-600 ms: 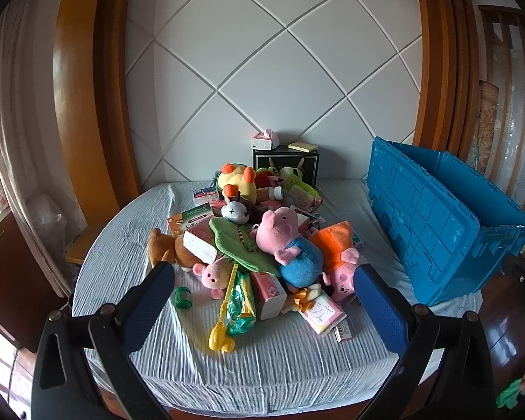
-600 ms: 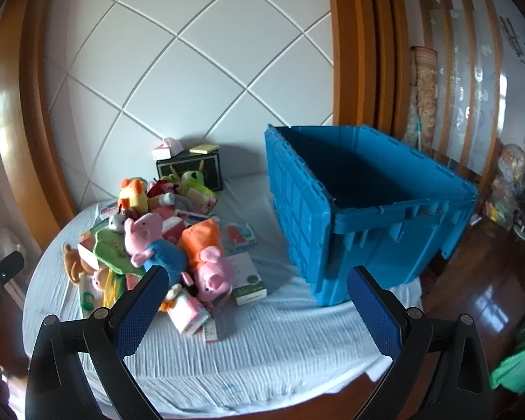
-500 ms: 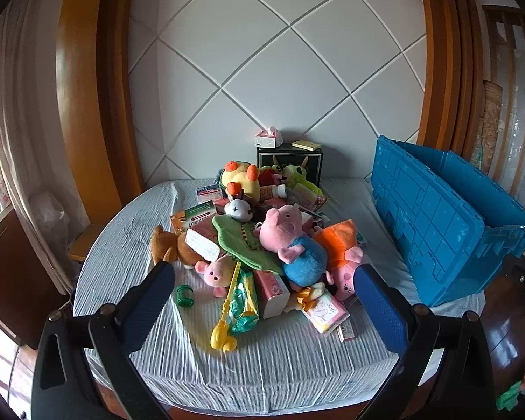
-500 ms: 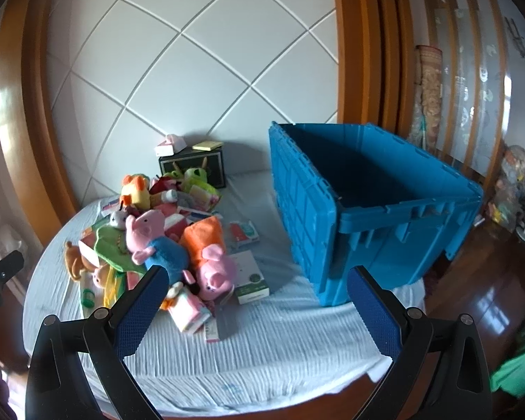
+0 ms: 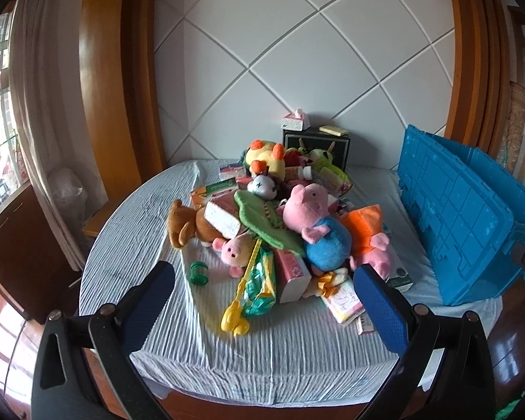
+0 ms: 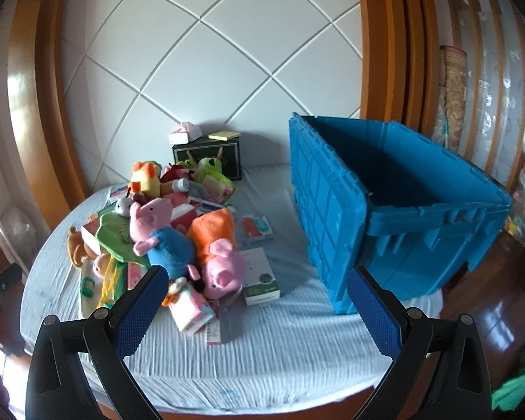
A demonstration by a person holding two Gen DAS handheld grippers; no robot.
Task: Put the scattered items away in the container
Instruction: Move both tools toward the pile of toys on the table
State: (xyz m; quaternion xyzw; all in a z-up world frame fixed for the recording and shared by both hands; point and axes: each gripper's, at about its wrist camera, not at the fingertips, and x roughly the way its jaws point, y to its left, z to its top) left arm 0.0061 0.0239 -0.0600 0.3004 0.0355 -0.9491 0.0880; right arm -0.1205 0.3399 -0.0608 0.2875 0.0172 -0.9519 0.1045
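1. White diamond-panelled wall backs our round table (image 5: 178,332), draped in pale striped cloth
2. We hold the left gripper (image 5: 262,301) and right gripper (image 6: 255,304) spread wide, both empty
3. Our toy pile (image 5: 297,217) lies mid-table, beside the blue crate (image 6: 420,224)

Near edge of the surface (image 5: 262,360) is bare cloth; both claws have open approach there. Left claw (image 5: 262,301) and right claw (image 6: 252,301) stand wide apart, nothing between the pads. Centre is blocked by the toy pile (image 5: 283,224), stacked and overlapping. A small green roll (image 5: 198,273) lies apart at the pile's left, with bare cloth around it. A strip of cloth separates pile and blue crate (image 6: 395,210). Crate mouth is open from above; its interior looks empty. Black box (image 6: 210,154) closes off the far side by the wall.
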